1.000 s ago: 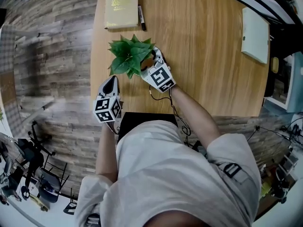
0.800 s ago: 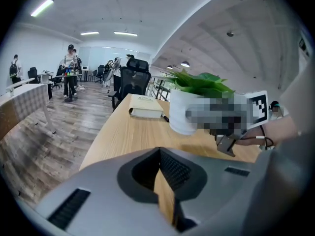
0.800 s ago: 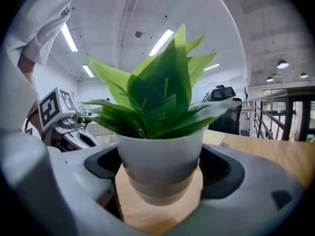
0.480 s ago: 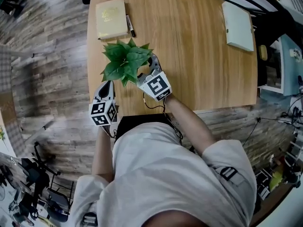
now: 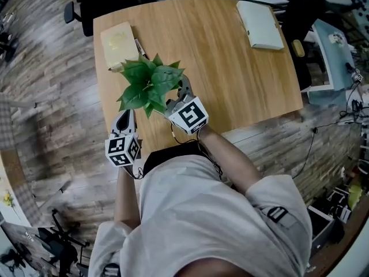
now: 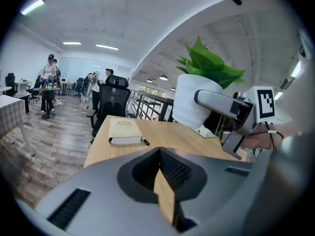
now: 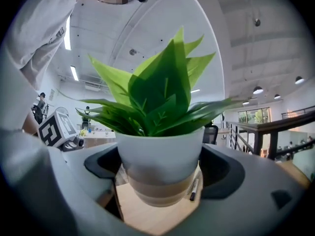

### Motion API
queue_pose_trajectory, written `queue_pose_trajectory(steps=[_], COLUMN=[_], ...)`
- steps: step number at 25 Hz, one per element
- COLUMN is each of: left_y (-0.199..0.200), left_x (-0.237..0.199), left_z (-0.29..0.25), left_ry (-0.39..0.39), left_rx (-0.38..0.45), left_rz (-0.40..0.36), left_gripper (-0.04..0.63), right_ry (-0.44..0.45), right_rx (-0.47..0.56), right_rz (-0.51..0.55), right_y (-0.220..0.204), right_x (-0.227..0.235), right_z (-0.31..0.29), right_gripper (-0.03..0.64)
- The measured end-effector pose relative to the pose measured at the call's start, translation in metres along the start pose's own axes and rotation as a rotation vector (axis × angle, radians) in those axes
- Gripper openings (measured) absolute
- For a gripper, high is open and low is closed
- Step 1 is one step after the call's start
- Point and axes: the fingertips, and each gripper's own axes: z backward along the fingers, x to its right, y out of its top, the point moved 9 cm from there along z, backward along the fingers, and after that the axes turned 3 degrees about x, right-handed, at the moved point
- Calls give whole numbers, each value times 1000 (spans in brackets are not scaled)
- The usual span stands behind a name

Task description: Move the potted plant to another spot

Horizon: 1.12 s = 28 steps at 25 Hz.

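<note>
Right gripper [image 5: 177, 95] jaws clamped potted plant [image 7: 160, 156] by white pot; plant upright, leaves broad, green. Left gripper [image 6: 164, 188] jaws pressed together, empty.

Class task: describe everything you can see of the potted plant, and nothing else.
The potted plant has broad, pointed, bright green leaves rising from a smooth white pot that narrows downward. The pot's lower band looks tan in the right gripper view. The plant stands upright, with the jaws of the right gripper clamped on both sides of the pot. It appears lifted just clear of the wooden table, over its near left part. Nothing else touches it.
</note>
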Motion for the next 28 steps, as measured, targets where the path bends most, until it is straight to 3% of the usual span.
queue_pose_trajectory(steps=[10,14,19,28], left_y=[22,27,27,26], left_x=[38,63,90,163], left_z=[-18,-25,-36,-61], left_ry=[-156,-209,-227,-241], left_rx=[67,76,46,25], left_rz=[-46,-68,-98,-123], left_gripper=[12,12,12,12], right_ry=[-167,-193,-247,-226], right_rx=[21,53,88,57], right_rz=[58,91,81,120], right_y=[39,57,65,79], right_x=[13,20,35,51], right_z=[58,83,116,189], right_gripper=[491,491,491,491])
